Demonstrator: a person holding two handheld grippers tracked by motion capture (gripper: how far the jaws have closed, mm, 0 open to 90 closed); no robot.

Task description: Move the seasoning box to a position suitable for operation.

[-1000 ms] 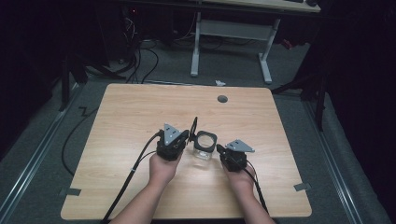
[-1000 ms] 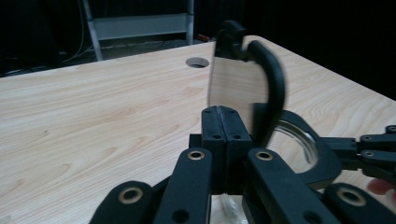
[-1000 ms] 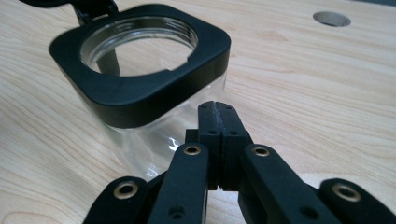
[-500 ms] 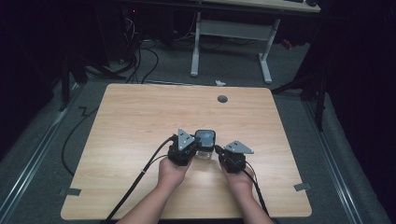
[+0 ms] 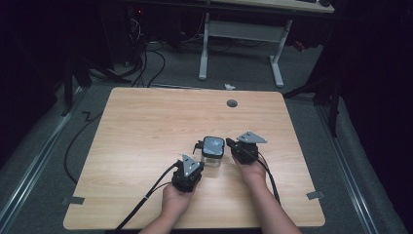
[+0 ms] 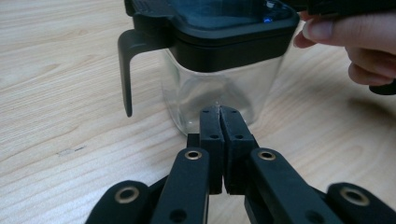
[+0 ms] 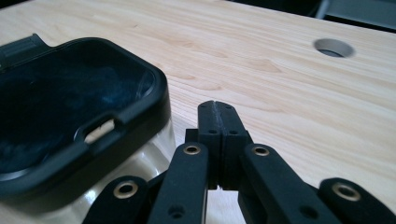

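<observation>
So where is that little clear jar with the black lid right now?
In the high view the jar stands on the table, right of centre toward the near edge, between the left gripper and the right gripper.

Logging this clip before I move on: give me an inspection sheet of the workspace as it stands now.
Surface: wooden table, with a round hole near the far edge.
Job's things: clear jar with a black lid on, standing upright; side handle.
Clutter: nothing seen.
Grippers: left gripper shut, empty, just short of the jar; right gripper shut, empty, beside the lid.
Cables: one trails from each gripper towards the person.
Surroundings: dark floor, desk frame, floor cables.
</observation>
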